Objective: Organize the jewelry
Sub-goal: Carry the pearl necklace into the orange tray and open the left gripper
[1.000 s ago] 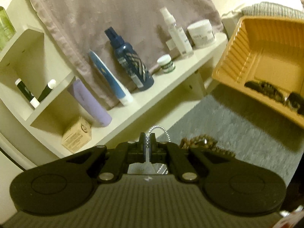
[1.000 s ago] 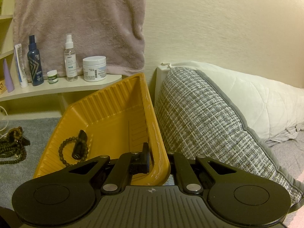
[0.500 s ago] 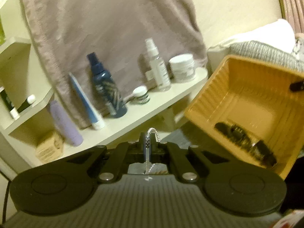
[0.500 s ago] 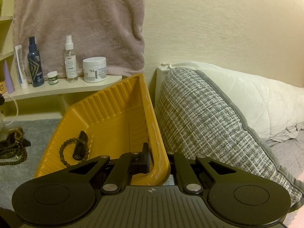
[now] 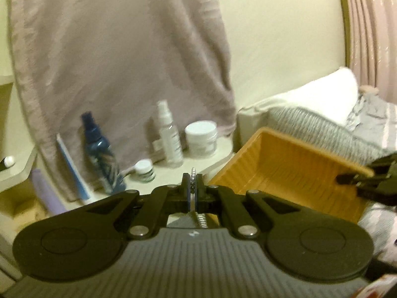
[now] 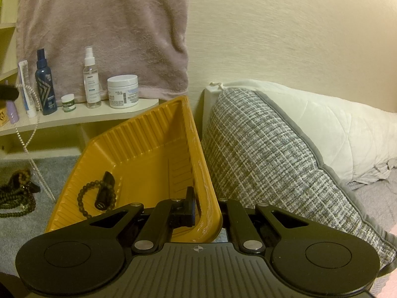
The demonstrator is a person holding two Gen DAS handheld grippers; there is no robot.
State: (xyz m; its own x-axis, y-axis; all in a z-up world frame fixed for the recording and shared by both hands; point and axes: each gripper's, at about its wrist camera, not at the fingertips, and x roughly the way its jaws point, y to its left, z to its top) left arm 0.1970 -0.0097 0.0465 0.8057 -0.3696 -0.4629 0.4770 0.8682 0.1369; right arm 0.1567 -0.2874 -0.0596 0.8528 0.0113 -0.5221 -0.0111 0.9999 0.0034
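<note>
My left gripper point(image 5: 193, 186) is shut on a silver bead chain point(image 5: 193, 171) and holds it up in the air left of the orange tray point(image 5: 285, 171). The chain point(image 6: 29, 134) hangs down from the left gripper at the left edge of the right wrist view. My right gripper point(image 6: 203, 206) is shut on the near right rim of the tilted orange tray point(image 6: 153, 149). A dark bead bracelet point(image 6: 89, 198) and a black clip point(image 6: 104, 188) lie inside the tray. A pile of dark bead strands point(image 6: 17, 193) lies on the grey carpet.
A cream shelf point(image 6: 82, 116) behind the tray holds a blue bottle point(image 6: 44, 84), a clear spray bottle point(image 6: 90, 79), a white jar point(image 6: 122, 92) and a small jar point(image 6: 67, 102). A mauve towel point(image 6: 99, 29) hangs above. A grey woven cushion point(image 6: 268, 154) presses against the tray's right side.
My left gripper has lifted the silver chain up off the carpet and swung right, toward the tray. The right gripper and the tray have stayed still.
</note>
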